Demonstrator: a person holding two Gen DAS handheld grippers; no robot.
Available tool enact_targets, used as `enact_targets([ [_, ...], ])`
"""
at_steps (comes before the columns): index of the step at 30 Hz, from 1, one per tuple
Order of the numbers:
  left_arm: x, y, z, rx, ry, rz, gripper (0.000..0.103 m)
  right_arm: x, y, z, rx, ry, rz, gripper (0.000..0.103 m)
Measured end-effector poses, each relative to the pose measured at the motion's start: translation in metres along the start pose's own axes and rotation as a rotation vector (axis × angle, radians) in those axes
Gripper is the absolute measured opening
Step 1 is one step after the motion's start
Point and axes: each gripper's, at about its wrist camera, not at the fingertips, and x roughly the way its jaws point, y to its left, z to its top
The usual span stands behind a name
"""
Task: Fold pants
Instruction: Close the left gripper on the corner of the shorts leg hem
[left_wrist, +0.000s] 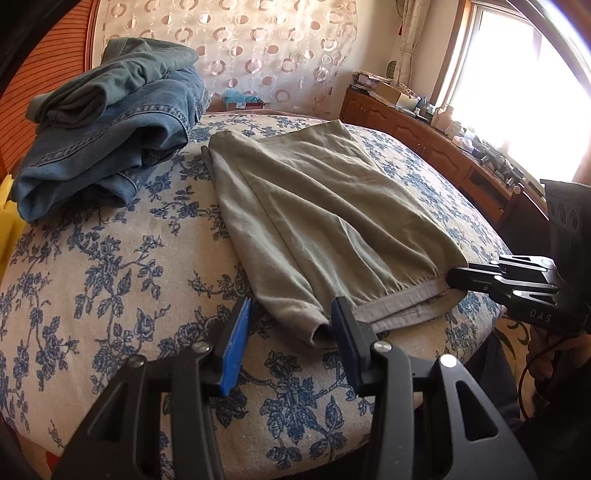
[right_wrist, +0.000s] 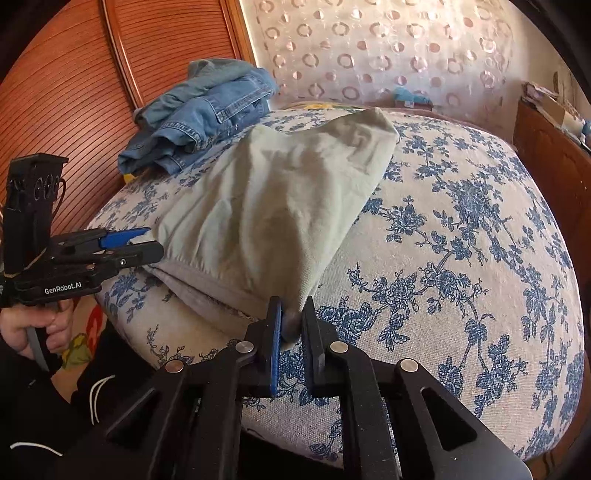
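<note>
1. Denim pile (left_wrist: 110, 125): folded jeans at the far left of the bed (left_wrist: 110, 277), well apart from the work.
2. Left hand-held gripper (left_wrist: 291, 325): jaws spread, straddling the near left corner of the waistband; the pads do not visibly press the cloth, so no grip is judged here.
3. Olive pants (left_wrist: 325, 206): lying flat along the floral bedspread, apparently already doubled leg on leg, waistband toward the viewer at the bed's near edge.
4. Right hand-held gripper (right_wrist: 293, 321): jaws pressed together, pinching the near right waistband corner, seen bunched between the pads.
5. Step in hand (judgement): securing both waistband corners ahead of a fold toward the far end. The next move calls for the left jaws to close on their corner, then both corners lifted together and carried evenly over.
6. Hard to make out: the far hems, foreshortened by the fisheye; how many layers the right pinch takes; the window side, washed out by glare.
</note>
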Motion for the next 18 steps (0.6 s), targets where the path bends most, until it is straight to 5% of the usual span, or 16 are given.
enact_targets([
  [18,0.002,-0.014,-0.005,0.040,-0.033,-0.022,0.012,0.000,0.004,-0.007,-0.005,0.005,0.009,0.020],
])
